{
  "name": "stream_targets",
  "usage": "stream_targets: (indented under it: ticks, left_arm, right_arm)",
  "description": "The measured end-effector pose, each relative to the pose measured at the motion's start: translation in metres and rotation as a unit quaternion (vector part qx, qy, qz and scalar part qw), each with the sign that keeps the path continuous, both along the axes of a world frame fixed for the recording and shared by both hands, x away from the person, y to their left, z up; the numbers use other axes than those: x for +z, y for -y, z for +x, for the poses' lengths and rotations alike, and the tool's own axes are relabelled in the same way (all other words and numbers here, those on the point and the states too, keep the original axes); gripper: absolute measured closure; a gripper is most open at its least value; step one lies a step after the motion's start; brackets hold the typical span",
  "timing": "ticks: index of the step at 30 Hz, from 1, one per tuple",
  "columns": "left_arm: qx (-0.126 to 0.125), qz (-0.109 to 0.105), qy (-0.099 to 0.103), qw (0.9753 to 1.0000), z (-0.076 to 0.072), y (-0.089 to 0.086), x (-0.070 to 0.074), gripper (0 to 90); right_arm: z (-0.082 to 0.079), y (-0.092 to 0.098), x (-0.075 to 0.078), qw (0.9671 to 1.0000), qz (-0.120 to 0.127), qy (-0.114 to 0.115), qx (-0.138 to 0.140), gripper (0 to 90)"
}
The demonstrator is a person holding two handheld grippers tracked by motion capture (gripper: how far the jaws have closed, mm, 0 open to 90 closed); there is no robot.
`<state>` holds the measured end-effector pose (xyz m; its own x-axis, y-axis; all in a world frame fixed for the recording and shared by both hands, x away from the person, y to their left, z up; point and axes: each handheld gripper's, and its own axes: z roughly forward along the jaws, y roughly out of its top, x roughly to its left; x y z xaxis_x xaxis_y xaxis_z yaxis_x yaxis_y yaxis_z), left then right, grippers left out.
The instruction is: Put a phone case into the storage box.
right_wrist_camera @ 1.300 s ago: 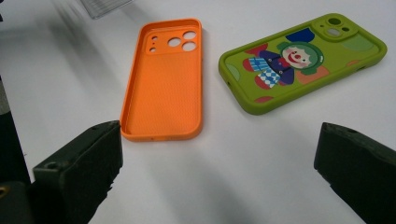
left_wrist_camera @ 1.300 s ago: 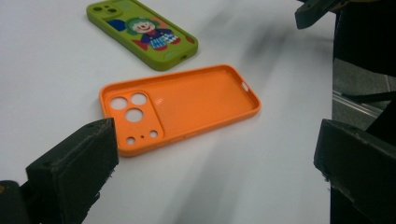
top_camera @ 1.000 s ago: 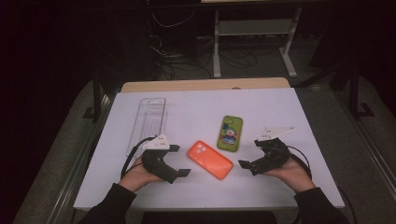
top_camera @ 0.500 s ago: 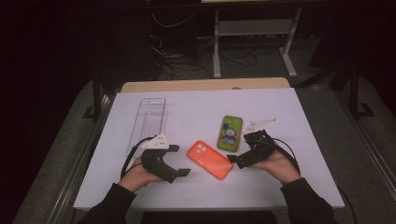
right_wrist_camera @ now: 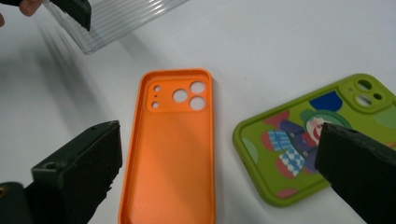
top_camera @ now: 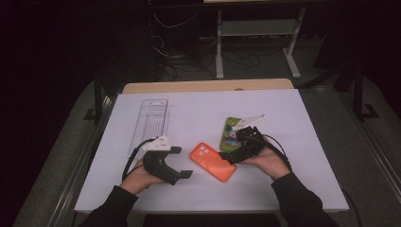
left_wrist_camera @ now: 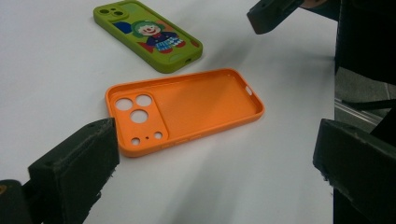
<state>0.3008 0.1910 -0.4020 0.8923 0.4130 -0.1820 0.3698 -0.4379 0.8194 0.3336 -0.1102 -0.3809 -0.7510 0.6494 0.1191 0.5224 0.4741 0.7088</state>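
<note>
An orange phone case (top_camera: 213,161) lies hollow side up on the white table (top_camera: 198,109), its camera holes toward my left gripper (top_camera: 180,162). That gripper stands open just left of it, empty. A green phone case with a clown picture (top_camera: 231,134) lies behind the orange one. My right gripper (top_camera: 232,149) hovers open over the green case's near end, jaws pointing at the orange case. In the left gripper view the orange case (left_wrist_camera: 187,107) sits ahead of the wide jaws, with the green case (left_wrist_camera: 147,35) beyond. The right gripper view shows both the orange case (right_wrist_camera: 170,149) and the green case (right_wrist_camera: 299,144) between its spread jaws.
A clear ribbed plastic tray (top_camera: 151,124) lies at the table's left, behind my left hand. White tabletop stretches to the far edge. Beyond it the room is dark, with a metal stand (top_camera: 255,42) and cables on the floor.
My right gripper has moved left and forward, from the table's right side to above the green case beside the orange one. The left gripper has barely shifted.
</note>
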Motion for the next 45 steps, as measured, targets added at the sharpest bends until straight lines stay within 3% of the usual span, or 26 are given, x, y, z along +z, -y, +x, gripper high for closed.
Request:
stream_targets:
  ticks: [2,4,5,13,24,45]
  left_arm:
    - [0.002,-0.002,-0.004,1.0,-0.001,0.0,0.0,0.0]
    - [-0.005,0.003,0.008,1.0,0.001,-0.001,0.0,0.0]
    - [0.0,-0.001,-0.001,1.0,0.0,0.0,0.0,0.0]
    - [0.0,-0.002,0.0,1.0,0.001,-0.001,0.0,0.0]
    - [0.001,-0.003,0.0,1.0,0.001,-0.001,0.0,0.0]
    - [0.004,-0.005,-0.003,1.0,0.0,-0.001,0.0,0.1]
  right_arm:
    - [0.002,-0.003,0.0,1.0,0.005,0.0,-0.007,0.0]
    - [0.004,-0.006,0.002,0.9999,0.008,-0.002,-0.008,0.0]
    - [0.005,-0.01,0.003,0.9999,0.01,0.006,-0.01,0.0]
    - [0.009,-0.023,0.004,0.9998,0.006,0.008,-0.019,0.0]
    - [0.006,-0.027,0.003,0.9996,-0.002,0.015,-0.023,0.0]
    - [-0.005,-0.038,-0.024,0.9983,-0.049,-0.031,-0.01,0.0]
